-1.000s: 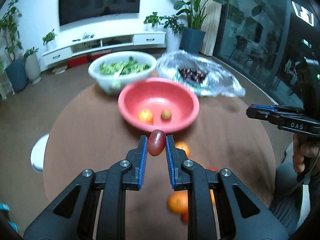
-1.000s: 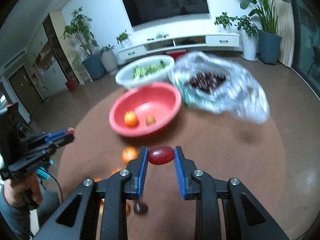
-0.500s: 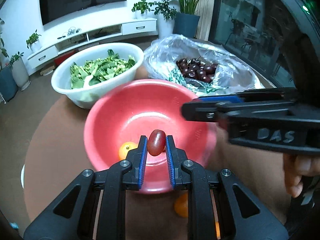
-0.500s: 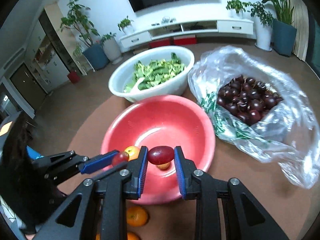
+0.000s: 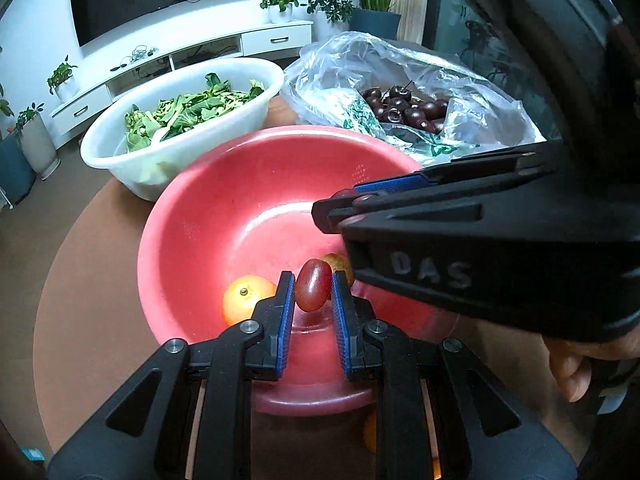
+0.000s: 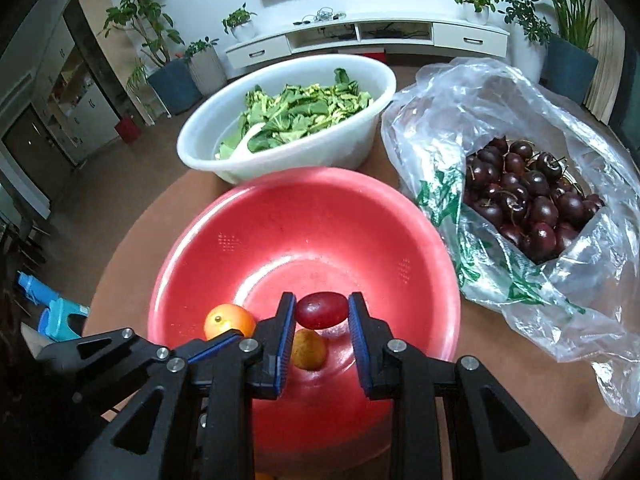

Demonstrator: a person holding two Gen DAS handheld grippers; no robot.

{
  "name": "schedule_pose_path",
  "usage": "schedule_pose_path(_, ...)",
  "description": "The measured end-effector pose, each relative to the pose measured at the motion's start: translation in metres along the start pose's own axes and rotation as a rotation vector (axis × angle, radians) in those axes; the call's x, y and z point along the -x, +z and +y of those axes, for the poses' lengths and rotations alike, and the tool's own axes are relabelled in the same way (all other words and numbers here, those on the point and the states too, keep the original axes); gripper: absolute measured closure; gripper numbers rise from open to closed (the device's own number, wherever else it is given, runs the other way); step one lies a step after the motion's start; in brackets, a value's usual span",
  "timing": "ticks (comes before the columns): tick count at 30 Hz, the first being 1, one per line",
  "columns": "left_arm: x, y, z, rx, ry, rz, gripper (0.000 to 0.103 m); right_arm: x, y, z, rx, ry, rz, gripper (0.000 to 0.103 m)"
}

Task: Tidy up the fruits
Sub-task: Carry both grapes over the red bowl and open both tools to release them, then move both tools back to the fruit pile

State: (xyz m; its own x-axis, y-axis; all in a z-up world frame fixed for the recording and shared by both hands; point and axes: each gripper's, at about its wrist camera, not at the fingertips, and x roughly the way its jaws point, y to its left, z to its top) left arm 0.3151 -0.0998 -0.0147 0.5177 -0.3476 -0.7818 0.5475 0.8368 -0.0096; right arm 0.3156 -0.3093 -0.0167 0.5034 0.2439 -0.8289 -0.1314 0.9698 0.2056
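Observation:
My left gripper (image 5: pixel 313 289) is shut on a dark red grape tomato (image 5: pixel 313 284) and holds it over the near side of the red bowl (image 5: pixel 208 216). My right gripper (image 6: pixel 321 311) is shut on another dark red grape tomato (image 6: pixel 321 310) over the same red bowl (image 6: pixel 400 216). An orange (image 5: pixel 245 298) and a small yellow-brown fruit (image 6: pixel 308 349) lie in the bowl; the orange also shows in the right wrist view (image 6: pixel 228 321). The right gripper's body (image 5: pixel 480 248) crosses the left wrist view, close on the right.
A white basin of leafy greens (image 6: pixel 288 120) stands behind the red bowl. A clear plastic bag of dark cherries (image 6: pixel 524 196) lies to the right. Both rest on a round brown table (image 5: pixel 88 264). An orange fruit (image 5: pixel 370 428) lies on the table below the bowl.
Both grippers moved forward with their tomatoes from above the table's near part to over the red bowl. The right gripper came close beside the left one.

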Motion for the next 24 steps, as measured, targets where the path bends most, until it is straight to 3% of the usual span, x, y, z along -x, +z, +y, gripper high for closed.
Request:
schedule_pose_path(12, -0.004, 0.0, 0.003, 0.014, 0.009, 0.012, 0.084, -0.016, -0.001, 0.0, -0.005, -0.049, 0.022, 0.072)
schedule_pose_path(15, 0.0, 0.0, 0.002, 0.012, 0.011, 0.0, 0.066, -0.016, -0.001, 0.003, 0.001, -0.046, 0.018, 0.065)
schedule_pose_path(17, 0.004, 0.001, 0.001, 0.01, 0.016, -0.017, 0.038, -0.018, 0.0, 0.006, 0.007, -0.048, 0.018, 0.06)
schedule_pose_path(22, 0.011, 0.002, 0.004, 0.022, 0.012, -0.028, 0.037, -0.015, 0.001, 0.004, -0.001, -0.047, 0.013, 0.052)
schedule_pose_path(24, 0.019, 0.001, 0.005, 0.03, 0.006, -0.037, 0.031, -0.009, -0.001, 0.001, -0.02, -0.042, 0.004, 0.045)
